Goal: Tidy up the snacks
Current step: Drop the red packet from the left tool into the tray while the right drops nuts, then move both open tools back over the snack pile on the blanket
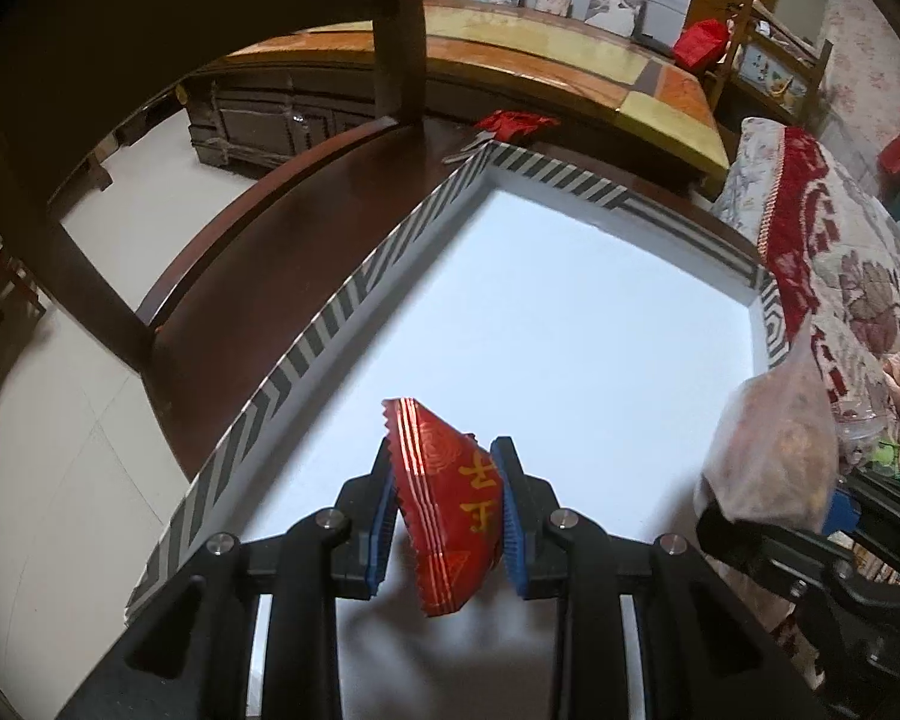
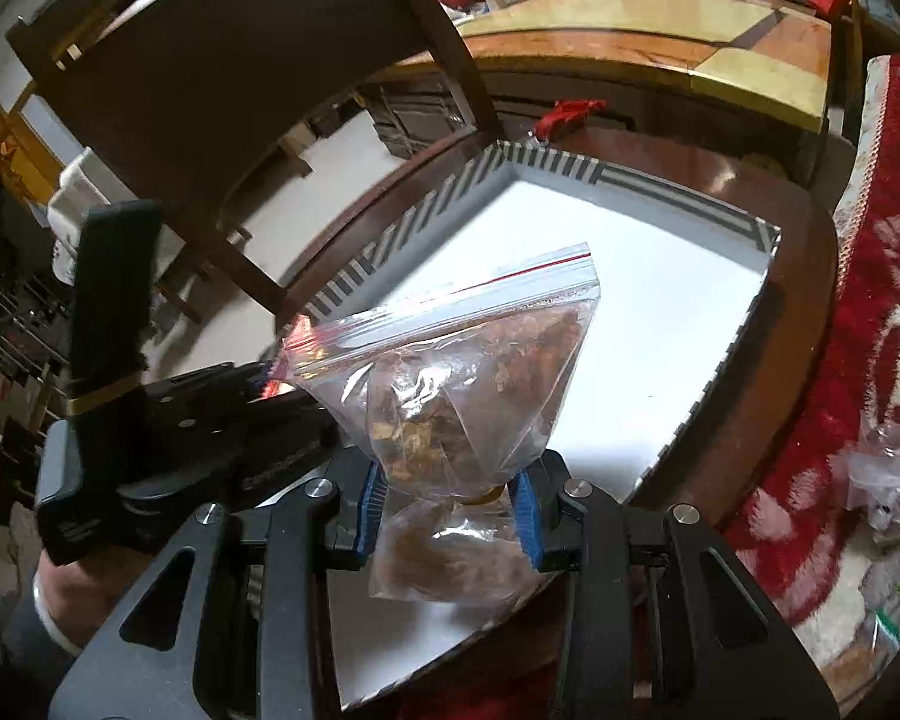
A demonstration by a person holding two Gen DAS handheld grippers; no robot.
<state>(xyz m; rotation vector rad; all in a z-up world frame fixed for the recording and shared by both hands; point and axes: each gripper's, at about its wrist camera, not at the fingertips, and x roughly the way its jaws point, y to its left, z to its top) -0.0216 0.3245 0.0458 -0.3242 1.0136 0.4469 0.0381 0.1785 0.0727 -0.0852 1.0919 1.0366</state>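
My left gripper is shut on a red foil snack packet with gold print, held above the white floor of a shallow box with a grey-striped rim. My right gripper is shut on a clear zip bag of brown snacks, held above the same box near its front edge. That bag and the right gripper show at the right of the left wrist view. The left gripper's body shows at the left of the right wrist view.
The box sits on a dark wooden chair seat whose backrest rises behind. A red-patterned cloth with more bagged snacks lies to the right. A red wrapper lies beyond the box's far corner.
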